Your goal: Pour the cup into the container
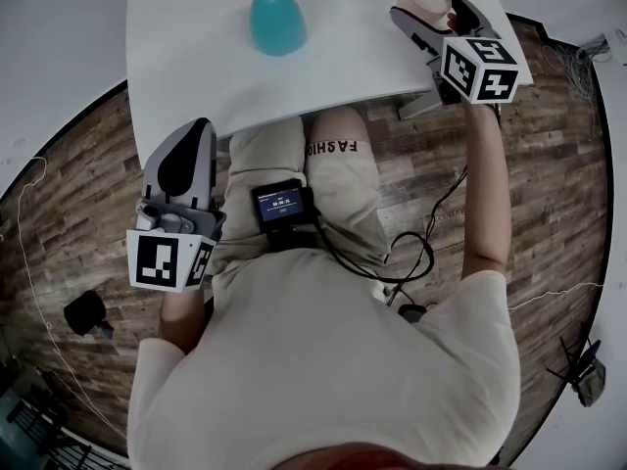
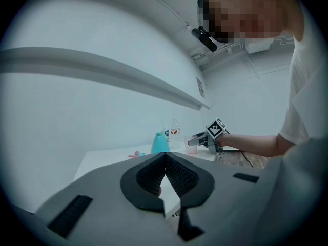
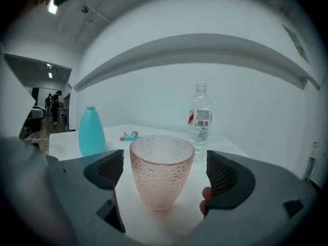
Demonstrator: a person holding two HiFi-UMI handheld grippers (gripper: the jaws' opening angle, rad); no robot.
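Cup [image 1: 423, 0]: pink, dimpled, upright, on the white worktop [image 1: 323, 67] close to its right edge.

Right gripper [image 3: 166, 176]: jaws spread wide, one on each side of the cup. A gap shows on both sides, so the pads are not pressing and nothing is held.

Container [image 1: 276, 20]: teal, bottle-shaped, upright, well to the left of the cup. Bare worktop lies between the two.

Clear water bottle [image 3: 200, 118]: stands beyond the cup, slightly right. A small pink-and-teal item [image 3: 129, 135] lies on the far side, between the container and the bottle.

Left gripper [image 2: 165, 155]: off the worktop, on the near side of its near edge and over the wooden floor [image 1: 88, 194]. Jaw tips together, empty.
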